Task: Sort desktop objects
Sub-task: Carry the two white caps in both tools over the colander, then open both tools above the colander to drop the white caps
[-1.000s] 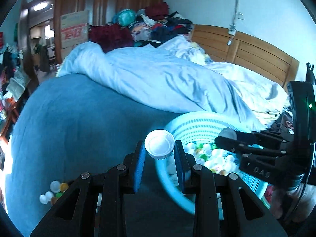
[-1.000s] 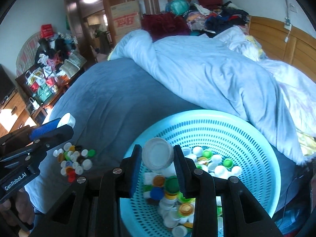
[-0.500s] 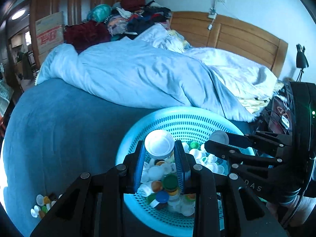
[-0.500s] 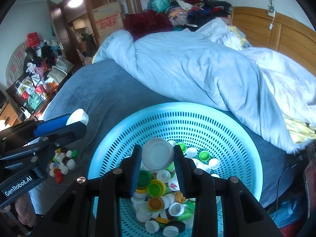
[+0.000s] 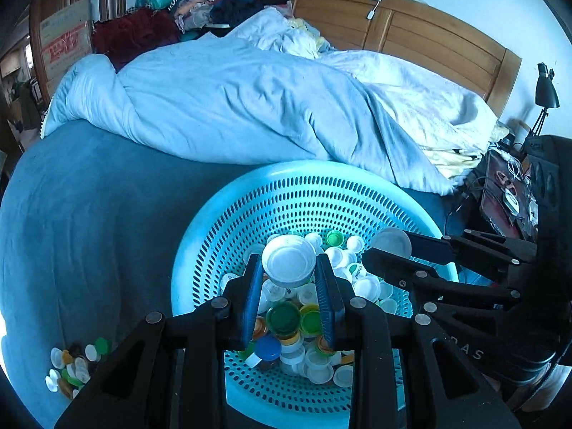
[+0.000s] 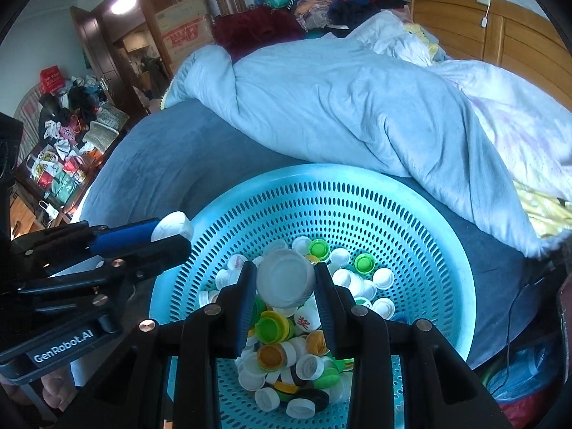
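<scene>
Each gripper is clamped on a white cap above the turquoise basket (image 5: 228, 221): left gripper (image 5: 289, 274) on one cap (image 5: 289, 259), right gripper (image 6: 286, 279) on another (image 6: 284, 277). Released too near the basket's 9 o'clock rim, the left's cap could bounce out onto the bed (image 5: 89, 214).

the left gripper (image 5: 289, 268) pinches a white cap (image 5: 289, 260) between its blue pads, held above the pile of caps (image 5: 304, 325) in the turquoise basket (image 5: 250, 207). just to its right, the right gripper (image 5: 388, 250) grips another white cap (image 5: 390, 243). down to its left, loose caps (image 5: 77, 366) lie on the blue bedspread (image 5: 89, 221).
</scene>
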`<state>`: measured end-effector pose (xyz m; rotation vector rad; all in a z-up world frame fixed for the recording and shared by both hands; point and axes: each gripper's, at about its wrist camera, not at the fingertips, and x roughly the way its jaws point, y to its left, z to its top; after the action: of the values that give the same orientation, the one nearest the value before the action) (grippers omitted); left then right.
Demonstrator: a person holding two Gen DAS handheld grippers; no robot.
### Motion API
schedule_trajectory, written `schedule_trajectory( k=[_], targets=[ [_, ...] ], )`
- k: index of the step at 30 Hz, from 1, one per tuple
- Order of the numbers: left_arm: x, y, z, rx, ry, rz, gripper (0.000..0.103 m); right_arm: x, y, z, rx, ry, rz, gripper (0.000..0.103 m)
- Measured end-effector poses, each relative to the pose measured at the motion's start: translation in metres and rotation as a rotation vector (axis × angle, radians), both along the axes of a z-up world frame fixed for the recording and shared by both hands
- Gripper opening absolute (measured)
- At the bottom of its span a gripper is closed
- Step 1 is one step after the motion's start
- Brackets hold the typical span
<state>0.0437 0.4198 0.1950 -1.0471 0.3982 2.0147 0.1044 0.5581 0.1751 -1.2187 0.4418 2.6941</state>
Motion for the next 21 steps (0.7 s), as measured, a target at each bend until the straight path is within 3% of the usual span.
schedule_trajectory(
  k=[21],
  targets=[
    [-0.0018, 0.0054, -0.0086, -0.014, -0.010, -0.001, 0.024, -0.0008, -0.0049, -0.0095, -0.003, -0.013, 0.013, 0.036]
  ],
)
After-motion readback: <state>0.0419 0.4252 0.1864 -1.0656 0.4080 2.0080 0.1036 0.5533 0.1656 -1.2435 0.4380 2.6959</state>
